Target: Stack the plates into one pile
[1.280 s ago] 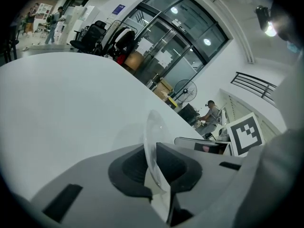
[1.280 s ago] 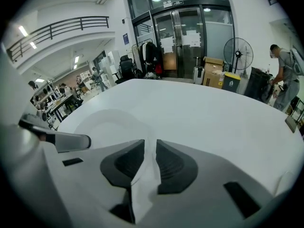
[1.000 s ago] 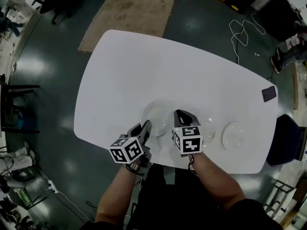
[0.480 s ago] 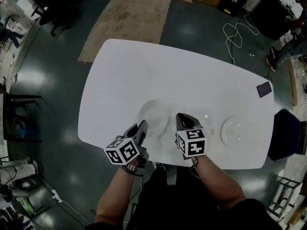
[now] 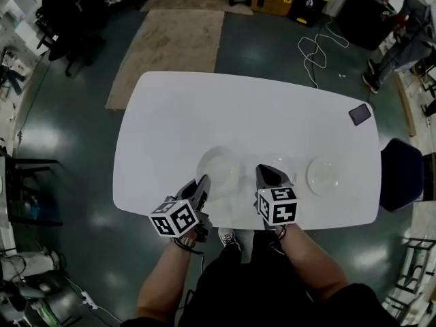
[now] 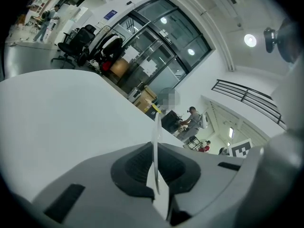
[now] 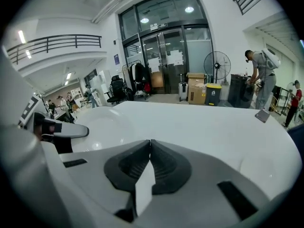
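Three white plates lie in a row near the front of the white table (image 5: 204, 107): a left plate (image 5: 219, 162), a faint middle plate (image 5: 283, 163) and a right plate (image 5: 322, 175). My left gripper (image 5: 206, 181) is shut on the left plate's near rim. In the left gripper view that rim (image 6: 155, 141) stands edge-on between the pads of the left gripper (image 6: 155, 148). My right gripper (image 5: 263, 172) is at the middle plate's near left side. Its jaws meet with nothing between them in the right gripper view (image 7: 150, 144), which also shows the left plate (image 7: 102, 122).
A dark phone (image 5: 360, 114) lies at the table's far right corner. A dark chair (image 5: 403, 182) stands off the right end. The table's front edge runs just under both grippers. A rug (image 5: 170, 39), a floor cable (image 5: 315, 50) and a person (image 5: 402, 19) lie beyond the table.
Both grippers have lifted a little, the left one keeping hold of the plate's rim. The right gripper has drifted slightly rightward.
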`<state>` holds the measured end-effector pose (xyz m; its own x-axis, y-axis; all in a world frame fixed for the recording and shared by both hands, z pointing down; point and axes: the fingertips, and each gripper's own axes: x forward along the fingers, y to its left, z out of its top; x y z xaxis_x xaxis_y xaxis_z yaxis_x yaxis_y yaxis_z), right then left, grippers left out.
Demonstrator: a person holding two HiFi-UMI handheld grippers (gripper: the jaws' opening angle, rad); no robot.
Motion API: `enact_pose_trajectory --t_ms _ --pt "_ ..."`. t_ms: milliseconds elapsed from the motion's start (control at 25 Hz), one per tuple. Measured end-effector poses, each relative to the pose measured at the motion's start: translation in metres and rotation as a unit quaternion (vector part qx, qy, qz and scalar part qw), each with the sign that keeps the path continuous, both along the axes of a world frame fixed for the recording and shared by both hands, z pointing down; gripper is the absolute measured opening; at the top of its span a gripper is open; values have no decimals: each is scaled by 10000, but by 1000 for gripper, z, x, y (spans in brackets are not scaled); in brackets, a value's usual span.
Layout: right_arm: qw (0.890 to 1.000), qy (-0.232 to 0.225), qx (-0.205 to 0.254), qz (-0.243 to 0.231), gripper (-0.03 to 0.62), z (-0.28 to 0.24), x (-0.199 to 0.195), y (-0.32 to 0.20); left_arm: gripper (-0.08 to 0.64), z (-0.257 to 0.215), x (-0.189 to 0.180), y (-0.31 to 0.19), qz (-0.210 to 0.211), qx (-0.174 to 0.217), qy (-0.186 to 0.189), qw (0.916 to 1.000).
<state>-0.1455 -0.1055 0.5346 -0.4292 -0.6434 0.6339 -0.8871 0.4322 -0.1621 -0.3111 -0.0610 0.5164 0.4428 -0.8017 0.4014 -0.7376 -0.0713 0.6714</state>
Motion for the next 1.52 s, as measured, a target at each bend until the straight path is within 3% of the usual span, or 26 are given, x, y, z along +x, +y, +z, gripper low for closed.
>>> enact_pose_trajectory --t_ms 400,800,1520 --pt "9968 21 296 738 18 -28 65 35 32 -19 56 9 732 257 84 9970" --pt "9923 112 322 1189 18 -34 133 55 32 -15 125 11 1216 193 194 9922" --pt "9952 -149 53 962 18 -10 199 44 32 21 201 -1 968 -340 192 9945"
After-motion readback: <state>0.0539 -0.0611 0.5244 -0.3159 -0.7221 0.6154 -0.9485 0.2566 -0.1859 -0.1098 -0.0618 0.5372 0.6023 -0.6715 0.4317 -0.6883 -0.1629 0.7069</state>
